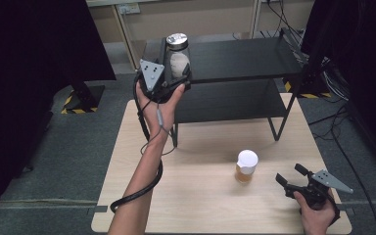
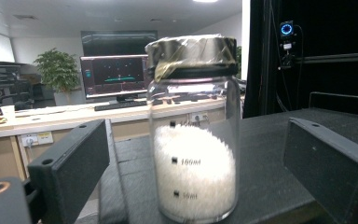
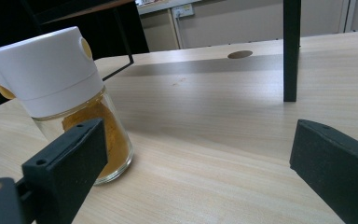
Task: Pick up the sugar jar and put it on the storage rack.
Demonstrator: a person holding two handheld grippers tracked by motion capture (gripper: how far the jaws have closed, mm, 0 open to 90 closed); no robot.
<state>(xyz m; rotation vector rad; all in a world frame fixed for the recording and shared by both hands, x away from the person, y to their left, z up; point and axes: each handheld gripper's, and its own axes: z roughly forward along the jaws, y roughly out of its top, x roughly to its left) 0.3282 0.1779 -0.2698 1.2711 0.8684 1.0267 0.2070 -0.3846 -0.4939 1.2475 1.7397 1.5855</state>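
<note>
A clear glass jar (image 1: pixel 178 61) with a foil-wrapped lid, half full of white granules, stands upright on the top of a black shelf (image 1: pixel 245 56) at its left front corner. In the left gripper view the jar (image 2: pixel 193 140) sits between the jaws with a gap on each side. My left gripper (image 1: pixel 176 78) (image 2: pixel 196 126) is open around it. A spice jar (image 1: pixel 246 166) with a white cap and orange powder stands on the wooden table (image 1: pixel 200 196). My right gripper (image 1: pixel 291 175) (image 3: pixel 200 128) is open, low over the table, with the spice jar (image 3: pixel 60 84) just beyond its left jaw.
The black shelf has a lower tier (image 1: pixel 225 100) and thin legs; one leg (image 3: pixel 291 46) rises ahead of the right gripper. The left gripper's cable (image 1: pixel 137 191) loops over the table's left part. Dark curtains flank the table.
</note>
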